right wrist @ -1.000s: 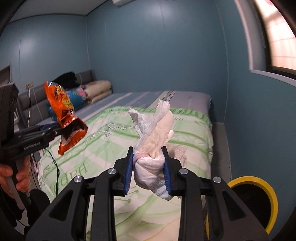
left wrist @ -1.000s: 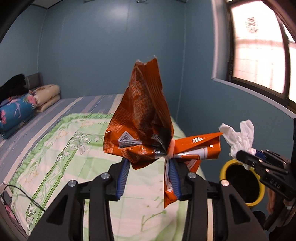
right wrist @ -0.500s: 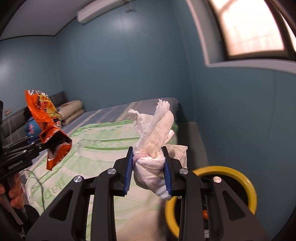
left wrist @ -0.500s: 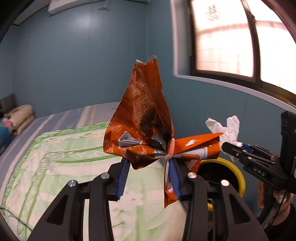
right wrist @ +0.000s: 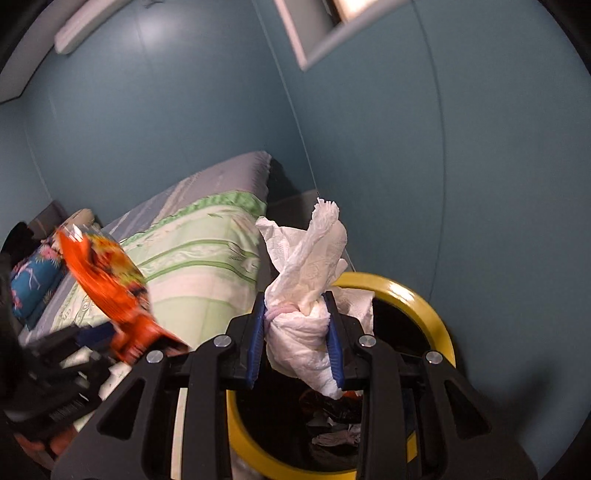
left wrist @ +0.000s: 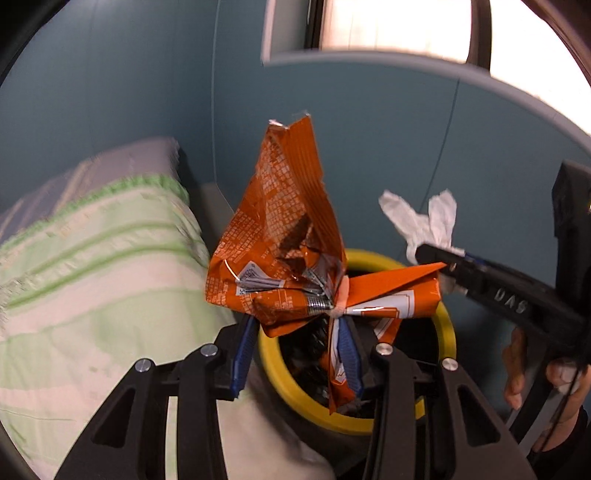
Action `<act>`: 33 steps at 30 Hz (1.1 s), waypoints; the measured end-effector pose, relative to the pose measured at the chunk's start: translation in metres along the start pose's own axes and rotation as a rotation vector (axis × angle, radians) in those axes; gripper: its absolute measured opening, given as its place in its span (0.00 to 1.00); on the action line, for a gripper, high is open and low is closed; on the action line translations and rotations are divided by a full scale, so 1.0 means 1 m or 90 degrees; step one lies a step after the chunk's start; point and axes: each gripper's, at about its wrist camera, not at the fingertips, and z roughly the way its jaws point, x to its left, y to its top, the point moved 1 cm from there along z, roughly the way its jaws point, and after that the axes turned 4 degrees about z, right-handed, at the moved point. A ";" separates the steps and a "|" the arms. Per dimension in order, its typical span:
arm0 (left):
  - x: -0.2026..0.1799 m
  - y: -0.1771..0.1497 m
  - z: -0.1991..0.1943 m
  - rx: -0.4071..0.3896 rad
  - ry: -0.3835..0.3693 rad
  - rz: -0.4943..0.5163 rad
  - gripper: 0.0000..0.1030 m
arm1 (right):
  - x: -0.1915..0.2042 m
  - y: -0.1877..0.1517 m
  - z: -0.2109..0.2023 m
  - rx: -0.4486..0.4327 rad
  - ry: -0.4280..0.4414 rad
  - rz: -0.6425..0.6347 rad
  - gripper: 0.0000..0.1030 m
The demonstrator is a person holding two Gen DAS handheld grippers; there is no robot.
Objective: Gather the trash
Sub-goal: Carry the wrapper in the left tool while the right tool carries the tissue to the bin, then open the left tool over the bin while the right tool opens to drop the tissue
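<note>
Left gripper (left wrist: 295, 354): nearest the lens, we see its blue pads (left wrist: 242, 356) pinched on a crumpled orange snack bag (left wrist: 280, 251), which rises above the jaws with a flap thrown out to the right.
Right gripper (right wrist: 297, 338): we find its pads clamped on a wad of white tissue (right wrist: 308, 295), bunched and standing upright between the fingers.
Trash bin (right wrist: 424, 306): just beyond both grippers we see a black bin with a yellow rim, scraps already lying inside; both held pieces hang over its mouth.
Person's hand (left wrist: 535, 373): at the right edge, we see it wrapped round the right gripper's handle.
Bed (right wrist: 199, 266): to the left, farther off, we see a green-and-white quilt, the bin beside it.
Wall (right wrist: 369, 166): farthest, blue-grey, with a window (left wrist: 399, 26) high up.
</note>
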 end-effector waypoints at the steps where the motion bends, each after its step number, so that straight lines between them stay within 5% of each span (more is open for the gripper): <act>1: -0.003 -0.002 0.015 0.018 -0.011 -0.001 0.38 | -0.006 0.000 0.006 0.008 -0.003 0.007 0.28; 11: -0.012 -0.011 0.077 0.081 -0.025 -0.025 0.41 | -0.029 0.000 0.041 0.041 -0.021 0.054 0.30; 17: 0.001 -0.013 0.087 0.092 -0.041 -0.057 0.58 | -0.034 0.006 0.054 0.051 -0.031 0.075 0.42; 20: 0.008 -0.011 0.085 0.088 -0.033 -0.073 0.71 | -0.039 0.006 0.048 0.045 -0.035 0.088 0.48; 33: 0.052 -0.006 0.035 0.037 -0.008 -0.130 0.74 | -0.027 0.013 0.029 0.018 -0.054 0.081 0.59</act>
